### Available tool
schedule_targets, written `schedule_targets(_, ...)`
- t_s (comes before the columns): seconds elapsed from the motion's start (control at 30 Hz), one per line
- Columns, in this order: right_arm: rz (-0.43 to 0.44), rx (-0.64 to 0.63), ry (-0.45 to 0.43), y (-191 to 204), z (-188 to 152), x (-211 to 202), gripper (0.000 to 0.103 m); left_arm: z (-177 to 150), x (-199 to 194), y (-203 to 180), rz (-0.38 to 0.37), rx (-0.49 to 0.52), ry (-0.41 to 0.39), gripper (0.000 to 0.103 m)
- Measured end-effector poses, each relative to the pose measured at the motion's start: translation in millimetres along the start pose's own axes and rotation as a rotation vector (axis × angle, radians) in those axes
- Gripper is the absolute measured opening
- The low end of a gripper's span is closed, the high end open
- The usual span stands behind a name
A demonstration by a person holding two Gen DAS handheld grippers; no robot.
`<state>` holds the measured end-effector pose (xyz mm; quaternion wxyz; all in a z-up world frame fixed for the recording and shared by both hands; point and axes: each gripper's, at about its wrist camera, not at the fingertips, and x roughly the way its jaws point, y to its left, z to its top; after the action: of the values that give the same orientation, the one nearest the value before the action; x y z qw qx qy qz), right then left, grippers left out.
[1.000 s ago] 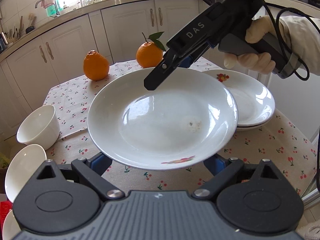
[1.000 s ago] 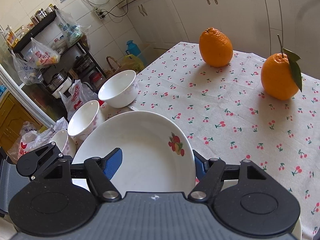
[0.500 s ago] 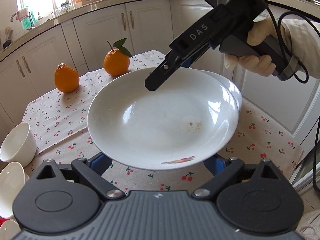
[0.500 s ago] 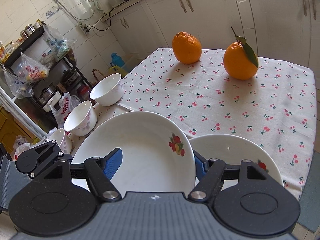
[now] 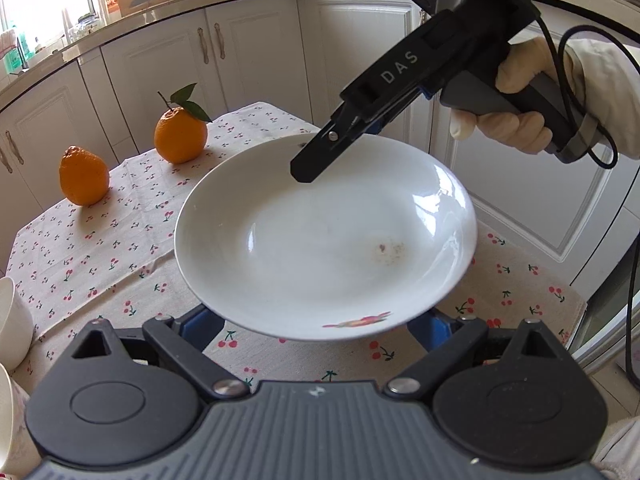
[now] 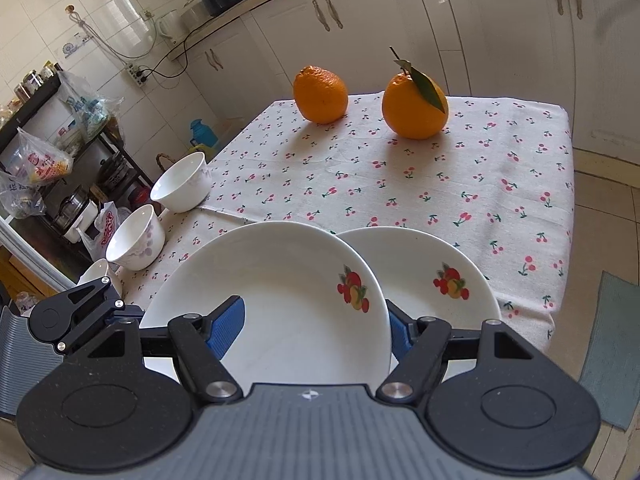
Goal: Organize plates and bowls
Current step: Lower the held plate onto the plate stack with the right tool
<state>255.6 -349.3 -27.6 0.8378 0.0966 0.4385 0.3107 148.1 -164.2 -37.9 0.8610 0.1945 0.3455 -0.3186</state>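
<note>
A white plate with a fruit print (image 5: pixel 320 236) is held in the air between both grippers. My left gripper (image 5: pixel 316 324) grips its near rim from below. My right gripper (image 5: pixel 310 168) clamps the far rim; in the right wrist view the same plate (image 6: pixel 288 300) sits between its blue pads (image 6: pixel 224 320). A second white plate with a fruit print (image 6: pixel 432 280) lies on the table's near right corner, partly under the held plate. White bowls (image 6: pixel 182 182) (image 6: pixel 136 238) stand along the table's left edge.
Two oranges (image 6: pixel 320 94) (image 6: pixel 414 106) sit at the far end of the cherry-print tablecloth (image 6: pixel 440 184). White cabinets (image 5: pixel 248 52) stand behind the table. A shelf with bags (image 6: pixel 48 148) is to the left. A bowl's rim (image 5: pixel 12 320) shows at the left.
Both grippers carried the held plate to the right, over toward the plate on the table's corner. The oranges and bowls shifted left in view.
</note>
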Motion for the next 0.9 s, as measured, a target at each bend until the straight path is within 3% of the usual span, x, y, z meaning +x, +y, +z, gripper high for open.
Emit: schedule_targets(0.9, -0.061, 0.058, -0.015, -27.3, -15.3, -16.3, 0.077, 17.4, 24.3, -2.3, -0.041, 0.030, 0.012, 0.097)
